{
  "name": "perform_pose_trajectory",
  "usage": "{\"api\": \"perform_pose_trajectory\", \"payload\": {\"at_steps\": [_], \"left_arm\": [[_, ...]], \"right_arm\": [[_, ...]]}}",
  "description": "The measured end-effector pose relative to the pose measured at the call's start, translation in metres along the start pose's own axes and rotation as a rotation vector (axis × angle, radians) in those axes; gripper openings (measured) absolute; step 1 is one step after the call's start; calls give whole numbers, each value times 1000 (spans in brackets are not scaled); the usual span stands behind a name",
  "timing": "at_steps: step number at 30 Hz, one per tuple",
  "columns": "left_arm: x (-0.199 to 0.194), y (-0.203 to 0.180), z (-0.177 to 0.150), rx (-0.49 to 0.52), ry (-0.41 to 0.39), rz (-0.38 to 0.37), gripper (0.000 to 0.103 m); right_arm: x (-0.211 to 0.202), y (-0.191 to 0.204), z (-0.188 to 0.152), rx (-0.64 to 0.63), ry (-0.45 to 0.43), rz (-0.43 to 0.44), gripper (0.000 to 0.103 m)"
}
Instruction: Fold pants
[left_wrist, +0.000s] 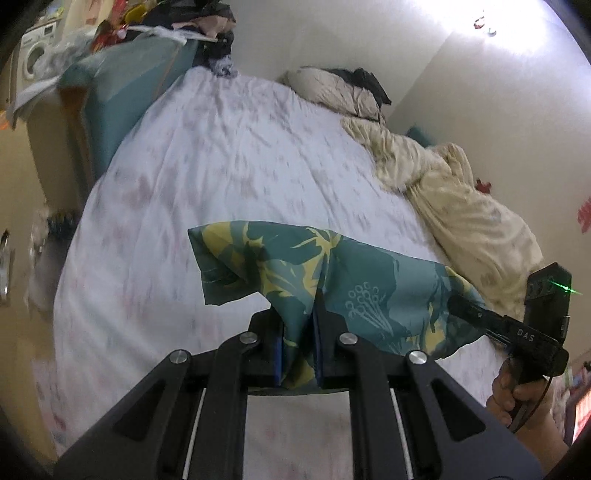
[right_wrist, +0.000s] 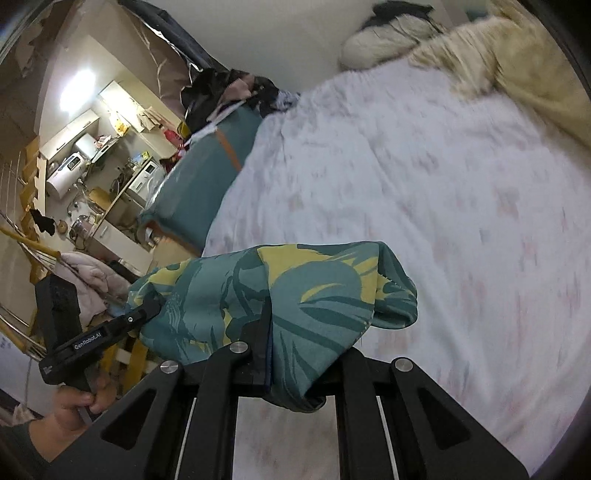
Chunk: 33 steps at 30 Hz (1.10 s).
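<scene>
The pants (left_wrist: 332, 280) are teal with a yellow leaf print. They hang in the air above the bed, stretched between my two grippers. My left gripper (left_wrist: 299, 314) is shut on one end of the cloth. My right gripper (right_wrist: 273, 325) is shut on the other end, where the pants (right_wrist: 295, 291) bunch over its fingers. In the left wrist view the right gripper (left_wrist: 461, 308) shows at the right, biting the cloth. In the right wrist view the left gripper (right_wrist: 147, 306) shows at the left, also on the cloth.
The bed (left_wrist: 229, 158) has a white sheet with faint pink marks. A cream duvet (left_wrist: 454, 199) and a pillow (left_wrist: 332, 88) lie along the far side. A teal headboard (left_wrist: 125, 96) piled with clothes stands at the left. A cluttered kitchen area (right_wrist: 85, 158) lies beyond.
</scene>
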<state>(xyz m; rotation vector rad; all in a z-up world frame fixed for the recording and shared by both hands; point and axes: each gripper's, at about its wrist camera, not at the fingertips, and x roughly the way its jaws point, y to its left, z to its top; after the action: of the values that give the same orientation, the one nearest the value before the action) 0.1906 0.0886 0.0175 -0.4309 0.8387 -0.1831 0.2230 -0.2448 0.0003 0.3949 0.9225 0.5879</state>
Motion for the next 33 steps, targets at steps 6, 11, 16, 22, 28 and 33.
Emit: {"api": "perform_pose_trajectory", "payload": {"at_steps": [6, 11, 16, 22, 28, 33], "left_arm": [[75, 14, 81, 14, -24, 29, 9], [158, 42, 155, 42, -34, 67, 9], [241, 72, 191, 66, 0, 153, 9], [305, 94, 194, 104, 27, 212, 10], [323, 101, 189, 182, -29, 347, 40], [323, 122, 182, 181, -12, 546, 68]], "right_arm": [[71, -18, 98, -54, -7, -26, 10], [144, -45, 174, -83, 15, -59, 10], [238, -80, 229, -69, 36, -99, 10], [316, -115, 235, -72, 113, -186, 10], [338, -121, 240, -164, 123, -330, 23], [340, -131, 238, -278, 112, -584, 58]]}}
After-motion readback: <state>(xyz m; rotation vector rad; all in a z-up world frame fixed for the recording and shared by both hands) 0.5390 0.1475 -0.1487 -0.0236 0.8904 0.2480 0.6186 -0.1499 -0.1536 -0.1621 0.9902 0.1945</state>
